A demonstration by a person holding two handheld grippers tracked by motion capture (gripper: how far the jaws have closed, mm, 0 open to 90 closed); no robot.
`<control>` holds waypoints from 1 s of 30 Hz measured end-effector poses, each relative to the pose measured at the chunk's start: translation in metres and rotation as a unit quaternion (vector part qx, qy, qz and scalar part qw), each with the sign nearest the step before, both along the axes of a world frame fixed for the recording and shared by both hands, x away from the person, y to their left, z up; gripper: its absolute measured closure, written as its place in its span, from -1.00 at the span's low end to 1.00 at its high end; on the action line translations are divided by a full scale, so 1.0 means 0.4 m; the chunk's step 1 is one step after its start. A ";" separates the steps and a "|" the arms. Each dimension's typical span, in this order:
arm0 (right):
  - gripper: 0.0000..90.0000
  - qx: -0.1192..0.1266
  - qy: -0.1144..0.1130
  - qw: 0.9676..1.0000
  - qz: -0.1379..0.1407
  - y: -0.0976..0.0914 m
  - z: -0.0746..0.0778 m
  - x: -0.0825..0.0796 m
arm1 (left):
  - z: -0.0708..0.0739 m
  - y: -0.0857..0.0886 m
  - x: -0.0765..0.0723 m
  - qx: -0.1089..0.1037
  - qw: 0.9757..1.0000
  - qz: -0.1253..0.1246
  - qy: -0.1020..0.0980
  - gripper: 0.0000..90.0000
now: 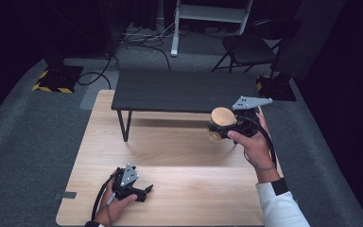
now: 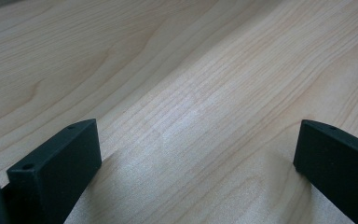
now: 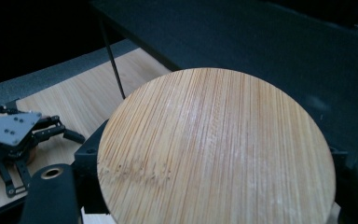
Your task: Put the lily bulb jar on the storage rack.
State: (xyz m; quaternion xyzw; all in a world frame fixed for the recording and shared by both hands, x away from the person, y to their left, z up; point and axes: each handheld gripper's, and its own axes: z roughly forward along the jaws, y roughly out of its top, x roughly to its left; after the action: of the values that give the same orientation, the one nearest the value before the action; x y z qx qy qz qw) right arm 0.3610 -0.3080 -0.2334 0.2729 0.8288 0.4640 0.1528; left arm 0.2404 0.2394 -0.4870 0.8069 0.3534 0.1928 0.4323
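My right gripper (image 1: 219,126) is held up over the right side of the wooden table (image 1: 179,151), shut on a round container with a bamboo lid (image 1: 222,116). In the right gripper view the lid (image 3: 214,149) faces the camera, with a black jaw on each side of it. The container's body is hidden under the lid. My left gripper (image 1: 144,190) rests low on the table's near left, its jaws wide apart. In the left gripper view nothing but bare wood (image 2: 196,93) lies between its fingers (image 2: 60,163). The right gripper view also catches the left gripper (image 3: 23,140) farther off.
A low black bench (image 1: 184,90) stands across the far part of the table, close behind the raised container, and its top (image 3: 261,42) shows dark in the right gripper view. Grey carpet (image 1: 28,123) surrounds the table. A folding chair (image 1: 248,47) stands at the back.
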 end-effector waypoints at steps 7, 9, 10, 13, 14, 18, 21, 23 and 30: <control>-0.47 -0.003 -0.014 1.000 -0.007 0.043 0.068 0.043 | 0.000 0.000 0.000 0.000 1.000 0.000 0.000 -0.98; -0.47 -0.001 -0.016 1.000 -0.008 0.050 0.081 0.058 | 0.000 0.000 0.000 0.000 1.000 0.000 0.000 -0.98; -0.47 0.004 -0.015 1.000 -0.009 0.051 0.085 0.067 | 0.000 0.000 0.000 0.000 1.000 0.000 0.000 -0.98; -0.47 0.002 -0.015 1.000 -0.020 0.063 0.098 0.091 | 0.000 0.000 0.000 0.000 1.000 0.000 0.000 -0.99; -0.47 -0.002 -0.014 1.000 -0.024 0.069 0.105 0.099 | 0.000 0.000 0.000 0.000 1.000 0.000 0.000 -0.98; -0.47 0.000 -0.018 0.999 -0.036 0.085 0.116 0.122 | 0.000 -0.001 0.000 0.000 1.000 0.000 0.000 -0.98; -0.47 -0.002 -0.018 0.999 -0.048 0.101 0.115 0.139 | 0.000 -0.001 0.000 0.000 1.000 0.001 0.000 -0.98; -0.47 0.003 -0.019 0.998 -0.058 0.106 0.103 0.151 | 0.000 -0.001 0.000 0.000 1.000 0.000 0.000 -0.98; -0.47 0.010 0.000 0.997 -0.081 0.121 0.055 0.190 | 0.000 -0.001 0.000 0.000 1.000 0.000 0.000 -0.98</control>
State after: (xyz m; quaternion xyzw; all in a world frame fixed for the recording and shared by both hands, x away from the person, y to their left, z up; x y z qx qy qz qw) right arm 0.4370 -0.2597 -0.2114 0.3408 0.7992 0.4582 0.1876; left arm 0.2402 0.2391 -0.4871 0.8066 0.3538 0.1930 0.4324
